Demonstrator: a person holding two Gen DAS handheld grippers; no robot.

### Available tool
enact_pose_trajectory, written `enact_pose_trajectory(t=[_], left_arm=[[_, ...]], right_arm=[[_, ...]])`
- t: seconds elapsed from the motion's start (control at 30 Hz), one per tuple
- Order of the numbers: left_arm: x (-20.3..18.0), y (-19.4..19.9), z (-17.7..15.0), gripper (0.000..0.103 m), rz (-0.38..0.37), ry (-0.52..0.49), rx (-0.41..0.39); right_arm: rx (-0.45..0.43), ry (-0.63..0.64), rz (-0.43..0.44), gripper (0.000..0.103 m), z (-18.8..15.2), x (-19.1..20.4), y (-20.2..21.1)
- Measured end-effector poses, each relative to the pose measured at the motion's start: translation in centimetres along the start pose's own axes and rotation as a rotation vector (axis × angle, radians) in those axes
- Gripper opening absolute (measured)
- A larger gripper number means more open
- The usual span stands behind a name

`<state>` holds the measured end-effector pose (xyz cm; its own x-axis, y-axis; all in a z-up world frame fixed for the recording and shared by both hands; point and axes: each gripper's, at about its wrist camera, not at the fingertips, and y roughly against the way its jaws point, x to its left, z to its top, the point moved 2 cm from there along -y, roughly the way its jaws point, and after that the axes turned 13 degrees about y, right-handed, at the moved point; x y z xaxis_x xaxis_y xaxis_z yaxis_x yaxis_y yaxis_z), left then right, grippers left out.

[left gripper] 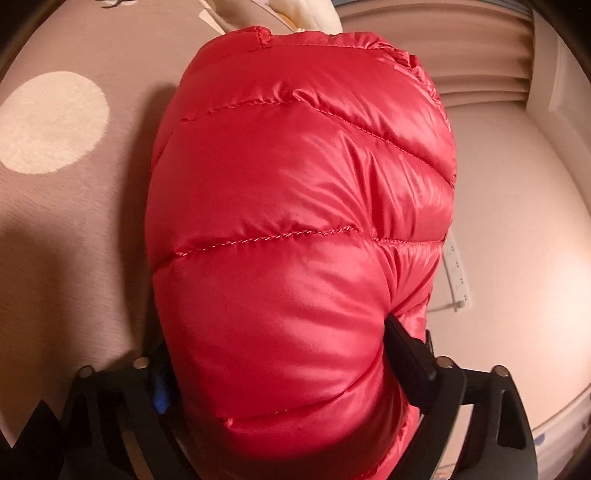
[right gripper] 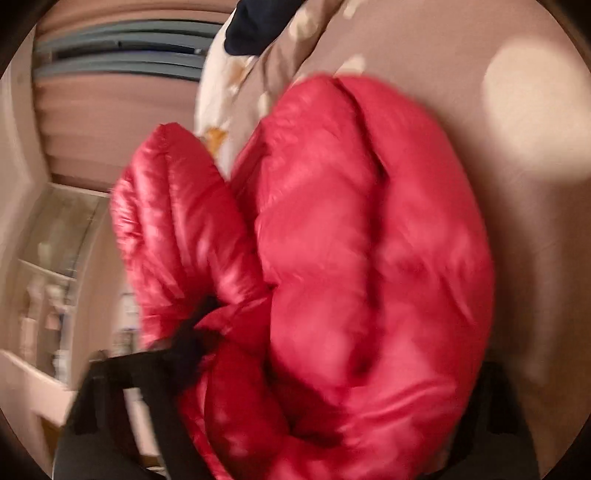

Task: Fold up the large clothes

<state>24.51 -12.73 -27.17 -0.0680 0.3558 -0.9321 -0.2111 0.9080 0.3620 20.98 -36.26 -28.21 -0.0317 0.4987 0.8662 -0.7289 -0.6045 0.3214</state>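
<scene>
A shiny red quilted down jacket (left gripper: 295, 229) fills the left wrist view. My left gripper (left gripper: 280, 354) is shut on a thick bunch of it, with one black finger (left gripper: 406, 343) pressed into the right side and the other mostly hidden behind the fabric. In the blurred right wrist view the same red jacket (right gripper: 351, 258) bulges in puffy folds, and my right gripper (right gripper: 332, 369) is shut on it; one black finger (right gripper: 192, 332) shows at the left, the other is covered by fabric.
Under the jacket lies a tan bedspread (left gripper: 74, 240) with large cream dots (left gripper: 51, 122). A white power strip (left gripper: 458, 273) lies at the right. A curtain (right gripper: 110, 122), a shelf (right gripper: 44, 258) and a dark garment (right gripper: 255, 26) show beyond.
</scene>
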Motion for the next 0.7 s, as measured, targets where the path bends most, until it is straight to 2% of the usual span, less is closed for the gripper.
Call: enact_pose_trajectory(t=[0.17,0.33,0.47,0.53,0.7], left_arm=[[-2.3,1.3,-1.6,0.085,0.076,-0.068,-0.058],[-6.8,5.2,-3.7,0.084,0.108,-0.168,-0.166],[-10.7,10.1,-5.7,0.084,0.069,-0.253,-0.270],[-12.8,11.7,-5.9,0.084,0.075,-0.309,-0.322],[-17.2,17.1,-9.4,0.084,0.082,-0.435,-0.443]], right_arm=[[-0.021,0.051,0.032,0.055,0.3,1.6,0.6],[-0.041,0.143,0.064,0.055,0.4,5.5,0.5],[-0.069,0.255,0.150,0.055,0.9,10.3,0.1],[-0.081,0.314,0.197,0.055,1.0,13.0,-0.3],[-0.107,0.402,0.326,0.057,0.1,18.5,-0.2]])
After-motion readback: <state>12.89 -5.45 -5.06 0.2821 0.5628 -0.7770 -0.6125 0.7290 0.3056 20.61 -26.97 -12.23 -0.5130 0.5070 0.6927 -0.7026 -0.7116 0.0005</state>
